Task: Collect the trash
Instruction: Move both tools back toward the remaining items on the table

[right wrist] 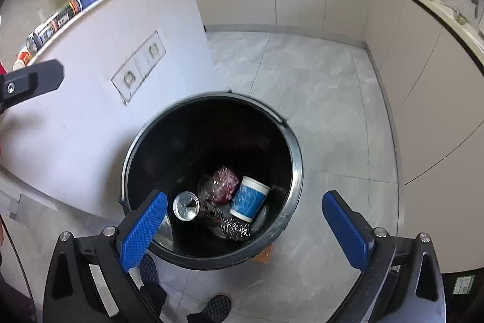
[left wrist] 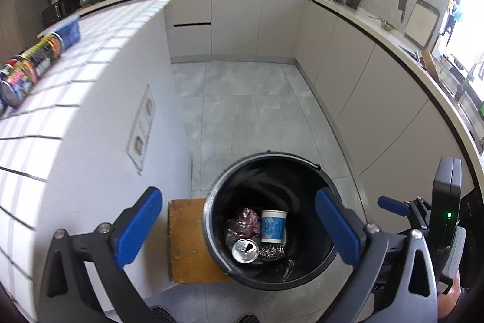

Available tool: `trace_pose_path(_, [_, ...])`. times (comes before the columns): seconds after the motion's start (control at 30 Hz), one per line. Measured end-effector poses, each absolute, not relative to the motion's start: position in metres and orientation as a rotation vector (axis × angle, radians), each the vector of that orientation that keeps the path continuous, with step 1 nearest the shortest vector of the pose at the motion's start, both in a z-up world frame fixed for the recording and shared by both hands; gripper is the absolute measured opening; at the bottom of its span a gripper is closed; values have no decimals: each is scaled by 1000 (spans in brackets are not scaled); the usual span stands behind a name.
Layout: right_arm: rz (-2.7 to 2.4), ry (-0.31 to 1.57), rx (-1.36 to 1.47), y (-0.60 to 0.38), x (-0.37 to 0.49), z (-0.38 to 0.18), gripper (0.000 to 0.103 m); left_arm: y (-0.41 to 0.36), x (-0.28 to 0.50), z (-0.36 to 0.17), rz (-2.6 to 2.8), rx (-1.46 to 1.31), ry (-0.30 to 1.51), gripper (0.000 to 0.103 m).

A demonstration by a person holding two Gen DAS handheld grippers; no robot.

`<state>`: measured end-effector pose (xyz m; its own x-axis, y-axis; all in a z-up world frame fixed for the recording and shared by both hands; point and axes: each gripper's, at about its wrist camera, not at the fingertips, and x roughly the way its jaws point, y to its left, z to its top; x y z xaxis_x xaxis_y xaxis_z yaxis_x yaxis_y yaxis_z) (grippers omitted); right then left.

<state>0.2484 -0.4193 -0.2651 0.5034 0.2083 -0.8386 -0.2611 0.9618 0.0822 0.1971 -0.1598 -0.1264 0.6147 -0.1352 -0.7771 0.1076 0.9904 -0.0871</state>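
Left gripper point(left wrist: 239, 226) wide open, empty, over black bin point(left wrist: 328, 180) at lower centre. Right gripper point(right wrist: 245, 227) wide open, empty, above same bin point(right wrist: 295, 168). Inside: silver can point(right wrist: 193, 208), blue-white cup point(right wrist: 249, 199), steel scourer point(right wrist: 236, 228). Upper left: Pepsi-logo cans point(left wrist: 21, 71) on tiled worktop point(left wrist: 99, 50).

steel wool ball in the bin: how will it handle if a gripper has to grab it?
The steel wool ball looks like loose wire mesh, so probably light and squashy. Its rough tangle should grip, not slip, and may snag. It lies against the can in the bin, which may roll.
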Motion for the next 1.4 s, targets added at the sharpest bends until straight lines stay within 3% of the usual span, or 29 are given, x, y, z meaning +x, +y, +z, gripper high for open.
trace_pose_path(0.57, [276,929,-78,-341,249,-184,103,-40,166,-74,21,-135,768,102])
trace_pose_path(0.8, [325,880,-119,-280,244,-157,103,33,159,-75,77,-192,745,101])
trace_pose_path(1.13, [340,826,-113,-183,250,-127,103,137,154,-74,120,-205,732,91])
trace_pose_path(1.4, [347,812,-108,-108,264,-116,103,210,163,-81,149,-228,733,90])
